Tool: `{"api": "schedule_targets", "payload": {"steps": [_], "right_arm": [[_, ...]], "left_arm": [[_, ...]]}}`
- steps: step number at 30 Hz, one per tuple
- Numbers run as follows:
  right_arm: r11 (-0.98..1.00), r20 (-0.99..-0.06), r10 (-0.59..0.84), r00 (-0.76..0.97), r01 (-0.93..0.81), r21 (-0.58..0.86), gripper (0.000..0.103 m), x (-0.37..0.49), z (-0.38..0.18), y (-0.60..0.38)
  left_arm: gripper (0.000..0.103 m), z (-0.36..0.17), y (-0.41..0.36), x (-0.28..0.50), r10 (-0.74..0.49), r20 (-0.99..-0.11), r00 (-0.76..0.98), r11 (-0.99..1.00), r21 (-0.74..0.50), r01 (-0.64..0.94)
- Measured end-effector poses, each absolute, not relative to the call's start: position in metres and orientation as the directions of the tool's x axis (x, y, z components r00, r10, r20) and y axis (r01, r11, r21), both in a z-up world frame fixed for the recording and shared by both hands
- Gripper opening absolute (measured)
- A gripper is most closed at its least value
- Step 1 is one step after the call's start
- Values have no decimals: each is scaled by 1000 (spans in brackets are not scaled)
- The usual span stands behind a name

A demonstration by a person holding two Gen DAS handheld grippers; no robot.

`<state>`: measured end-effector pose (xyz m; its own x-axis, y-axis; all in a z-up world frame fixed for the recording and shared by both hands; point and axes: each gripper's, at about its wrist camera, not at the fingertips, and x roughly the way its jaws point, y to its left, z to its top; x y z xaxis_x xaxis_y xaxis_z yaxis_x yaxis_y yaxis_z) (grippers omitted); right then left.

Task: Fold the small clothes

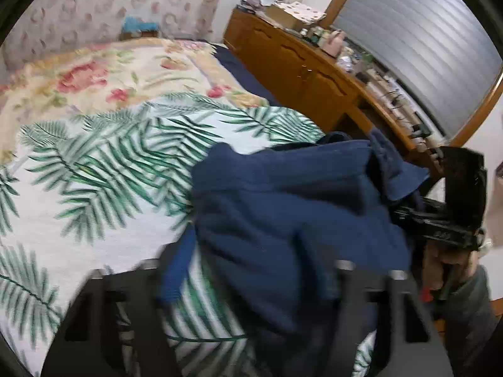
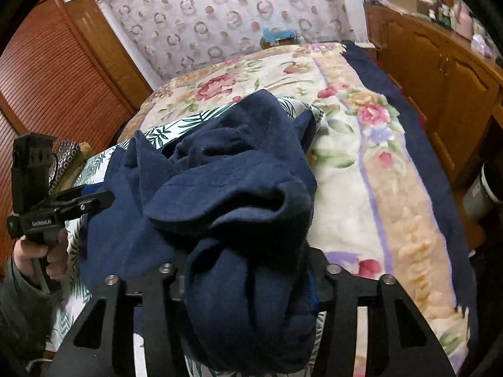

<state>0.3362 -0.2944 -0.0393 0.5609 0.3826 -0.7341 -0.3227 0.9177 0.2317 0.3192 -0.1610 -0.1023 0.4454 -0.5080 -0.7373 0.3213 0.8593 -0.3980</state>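
Observation:
A crumpled navy blue garment (image 1: 283, 204) lies bunched on a palm-leaf sheet (image 1: 94, 172) spread over the bed. Its near fold fills the gap between the fingers of my left gripper (image 1: 248, 282), which looks shut on it, though this view is blurred. In the right wrist view the same garment (image 2: 226, 172) bulges up between the fingers of my right gripper (image 2: 248, 279), which is shut on a thick fold. The left gripper (image 2: 105, 198), held by a hand, pinches the cloth's left edge. The right gripper (image 1: 399, 212) reaches into the cloth's right side.
A floral blanket (image 2: 345, 188) covers the bed beyond the palm-leaf sheet. A wooden cabinet (image 1: 298, 66) with clutter on top runs along the right side. A louvred wooden door (image 2: 47, 78) stands left. A ring-patterned headboard (image 2: 220, 9) is at the far end. A pale bin (image 2: 481, 194) stands on the floor.

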Motion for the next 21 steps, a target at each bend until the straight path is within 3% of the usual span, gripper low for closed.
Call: {"api": "schedule_targets", "payload": {"steps": [1, 3, 5, 15, 21], "right_arm": [[918, -729, 380, 570, -326, 223, 35, 334, -38, -295], [924, -719, 361, 593, -329, 193, 30, 326, -37, -291], [931, -704, 332, 627, -337, 139, 28, 317, -33, -285], [906, -579, 365, 729, -421, 40, 26, 280, 28, -249], [833, -501, 489, 714, -552, 25, 26, 277, 62, -186]], "left_arm": [[43, -103, -162, 320, -505, -740, 444, 861, -399, 314], [19, -100, -163, 318, -508, -733, 453, 859, -393, 328], [14, -93, -162, 314, -518, -720, 462, 854, -401, 332], [11, -7, -115, 249, -573, -552, 606, 818, -421, 391], [11, 51, -40, 193, -491, -471, 733, 866, -358, 350]]}}
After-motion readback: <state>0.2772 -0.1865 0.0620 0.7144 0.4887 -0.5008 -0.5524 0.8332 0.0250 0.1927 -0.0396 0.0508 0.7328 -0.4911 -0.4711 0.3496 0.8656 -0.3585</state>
